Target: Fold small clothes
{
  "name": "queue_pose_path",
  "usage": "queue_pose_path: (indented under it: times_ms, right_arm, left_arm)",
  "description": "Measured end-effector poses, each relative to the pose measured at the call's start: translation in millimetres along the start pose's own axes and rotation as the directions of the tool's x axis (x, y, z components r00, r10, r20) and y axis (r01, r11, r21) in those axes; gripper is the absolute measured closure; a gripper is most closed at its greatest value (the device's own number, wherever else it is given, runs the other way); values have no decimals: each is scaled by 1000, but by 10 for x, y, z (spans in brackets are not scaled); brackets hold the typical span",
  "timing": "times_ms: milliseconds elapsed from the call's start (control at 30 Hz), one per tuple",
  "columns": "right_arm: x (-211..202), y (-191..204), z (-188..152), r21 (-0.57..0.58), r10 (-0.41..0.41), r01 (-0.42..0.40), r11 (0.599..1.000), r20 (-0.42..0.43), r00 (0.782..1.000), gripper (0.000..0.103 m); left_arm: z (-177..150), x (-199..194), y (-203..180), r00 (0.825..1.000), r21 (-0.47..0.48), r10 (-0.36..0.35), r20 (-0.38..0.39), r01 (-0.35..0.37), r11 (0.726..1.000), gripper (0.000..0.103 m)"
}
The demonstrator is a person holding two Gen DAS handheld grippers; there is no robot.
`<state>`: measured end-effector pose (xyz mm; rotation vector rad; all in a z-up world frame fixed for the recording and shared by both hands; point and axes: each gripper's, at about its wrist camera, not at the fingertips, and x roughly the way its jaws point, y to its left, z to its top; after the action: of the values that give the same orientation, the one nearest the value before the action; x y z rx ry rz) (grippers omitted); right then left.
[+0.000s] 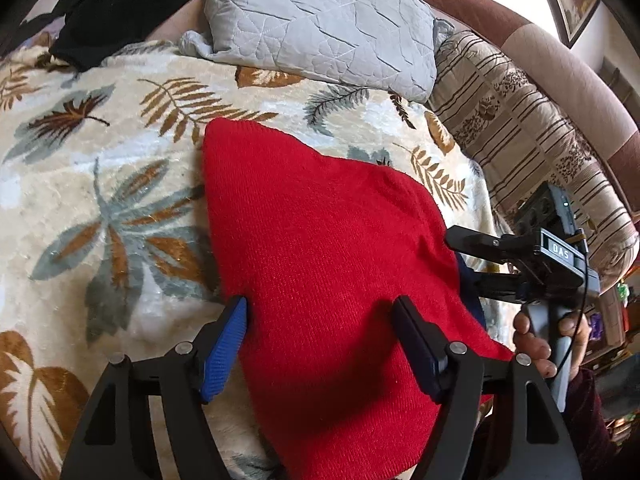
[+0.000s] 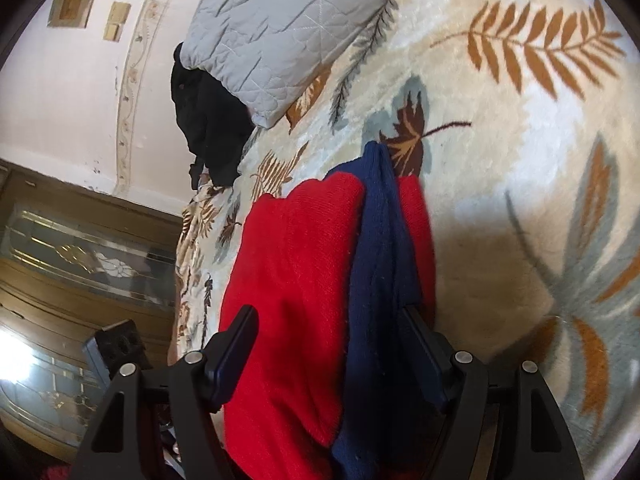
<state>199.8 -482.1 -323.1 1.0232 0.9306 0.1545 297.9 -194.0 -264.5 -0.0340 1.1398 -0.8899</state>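
Red knit garment [image 1: 320,248] lies between both open tools on blanket [image 1: 100,208].

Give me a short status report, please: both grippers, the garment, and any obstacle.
Left gripper open over red garment. Right gripper open, astride its red and navy folds. Garment lies on leaf blanket. Grey pillow beyond, not obstructing.

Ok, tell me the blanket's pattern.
Cream blanket with brown and grey-blue leaf and fern prints; clearest in the left wrist view.

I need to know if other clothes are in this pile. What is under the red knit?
A navy knit layer shows beside and beneath the red knit, on the leaf-patterned blanket. Anything else under it is covered.
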Motion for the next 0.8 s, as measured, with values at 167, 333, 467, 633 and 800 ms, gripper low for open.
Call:
queue_pose_path:
  times_ms: [167, 333, 467, 633, 800]
  right_arm:
    - [69, -6, 16, 25, 25, -25, 999, 5, 1000, 28]
    - [162, 102, -12, -35, 3, -3, 999, 8, 1000, 38]
    - [228, 190, -51, -96, -65, 65, 993, 6, 998, 63]
    - [217, 353, -91, -147, -85, 89, 985, 37, 996, 71]
    - [121, 646, -152, -235, -36, 54, 971, 82, 996, 73]
  left_arm:
    - [31, 32, 120, 998, -58, -69, -9, 69, 996, 29]
    - [47, 28, 205, 994, -114, -107, 14, 108, 988, 41]
    - [46, -16, 191, 994, -97, -100, 41, 104, 990, 64]
    - [48, -112, 154, 994, -89, -83, 75, 90, 992, 72]
    - [18, -304, 122, 992, -64, -62, 107, 69, 996, 76]
